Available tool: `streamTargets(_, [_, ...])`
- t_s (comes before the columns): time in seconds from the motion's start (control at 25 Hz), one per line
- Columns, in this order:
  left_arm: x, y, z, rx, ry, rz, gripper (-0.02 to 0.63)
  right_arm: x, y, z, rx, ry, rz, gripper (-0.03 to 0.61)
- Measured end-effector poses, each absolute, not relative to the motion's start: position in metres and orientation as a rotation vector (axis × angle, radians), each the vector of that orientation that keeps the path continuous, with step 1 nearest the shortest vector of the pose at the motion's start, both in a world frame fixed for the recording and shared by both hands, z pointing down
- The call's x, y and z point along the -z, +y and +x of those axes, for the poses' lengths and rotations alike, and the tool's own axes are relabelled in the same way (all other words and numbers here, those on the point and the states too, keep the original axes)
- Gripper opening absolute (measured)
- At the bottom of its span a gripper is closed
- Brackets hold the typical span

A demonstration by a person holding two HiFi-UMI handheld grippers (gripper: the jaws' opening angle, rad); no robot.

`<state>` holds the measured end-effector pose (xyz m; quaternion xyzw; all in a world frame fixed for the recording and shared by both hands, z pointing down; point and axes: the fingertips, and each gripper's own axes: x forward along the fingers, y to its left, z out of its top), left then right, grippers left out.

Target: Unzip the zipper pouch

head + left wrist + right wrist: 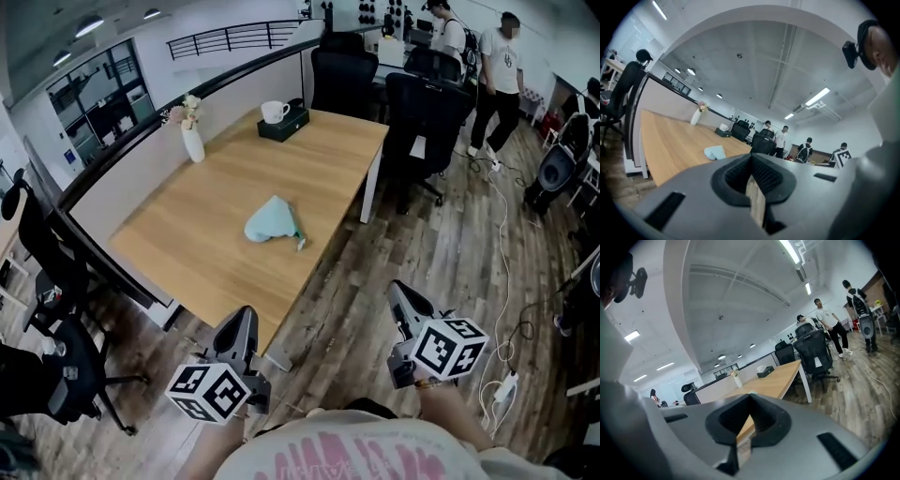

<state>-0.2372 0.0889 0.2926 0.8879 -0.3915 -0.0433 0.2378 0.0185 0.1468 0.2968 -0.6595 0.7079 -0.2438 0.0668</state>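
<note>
A wood-plank floor [394,244] is seen beneath both grippers and stretching ahead of the right gripper [399,291]. A long wooden table [309,159] is set ahead of the left gripper [244,317], its near corner just beyond that gripper's tips and to the left of the right gripper. Black office chairs [422,117] are ranged at the table's far end, well ahead of the right gripper, and two persons [497,66] are seen standing beyond them.

Both grippers are held low over the floor, short of the table, well apart from each other. In the left gripper view the left gripper [751,158] is shown with its jaws pressed together and nothing between them. In the right gripper view the right gripper [750,398] is likewise shown closed and empty.

A pale teal zipper pouch [272,223] is laid on the table top, ahead of both grippers and well apart from each, nearer the left gripper's line; nothing is touching it. It is also caught in the left gripper view [715,152], just above the jaws. Farther ahead, a dark box [283,127] is placed at the table's far edge, with a white vase [192,142] of flowers to its left and a white cup [273,111] on top of it.
</note>
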Motion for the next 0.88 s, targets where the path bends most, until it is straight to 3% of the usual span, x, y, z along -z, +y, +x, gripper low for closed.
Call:
streamTargets(0.4, [-0.355,0.033,-0.189,0.006,-1.036,2.365,0.002,-0.372,0.059,0.031,0.957,2.275,-1.966,-0.003])
streamTargets(0.88, [-0.396,-0.083,-0.118,-0.173,-1.271,2.289,0.003,-0.375,-0.117,0.081,0.94,2.546,-1.693,-0.003])
